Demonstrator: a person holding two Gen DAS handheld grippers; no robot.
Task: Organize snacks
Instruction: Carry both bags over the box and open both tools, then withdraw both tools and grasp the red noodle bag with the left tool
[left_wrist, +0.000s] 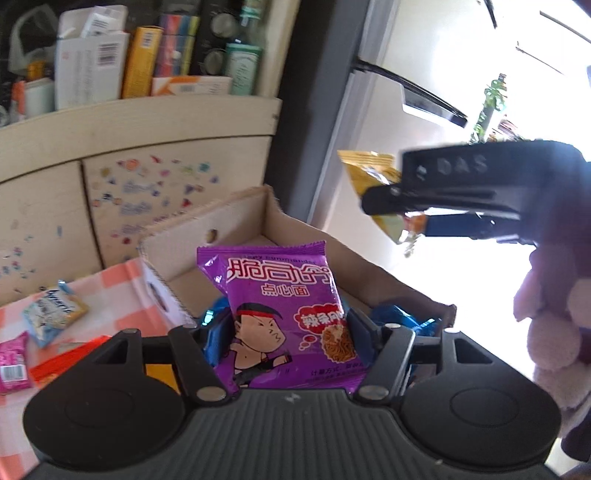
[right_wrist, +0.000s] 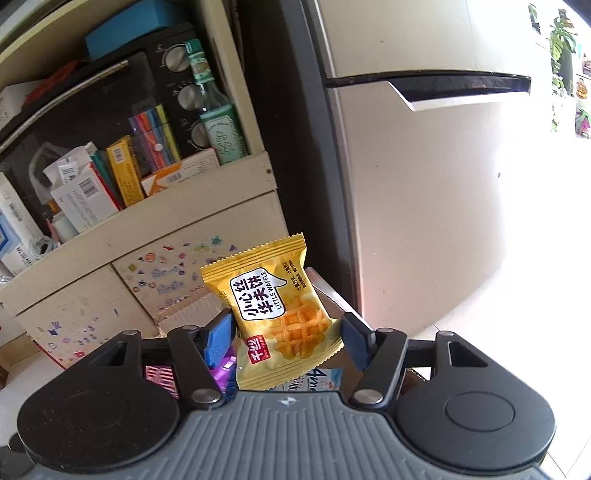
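Nearest the left wrist camera, the left gripper is seen clenched on a purple noodle packet, held upright above an open cardboard box. Blue-wrapped snacks lie in the box just behind the packet. At 2 o'clock in that view, the right gripper is carried in a person's hand, with a yellow waffle packet in it.

In the right wrist view, the waffle packet stands tilted between the blue pads. The 9 o'clock pad touches it, while a gap shows at the 3 o'clock pad, so the right gripper is judged released or nearly so, though this cannot be told for certain. More snacks lie on the checked tabletop at 9 o'clock of the box.

Risks are judged as follows: the waffle packet could slip out early and miss the box; the two grippers, near each other, could collide; the slick noodle packet could twist free.
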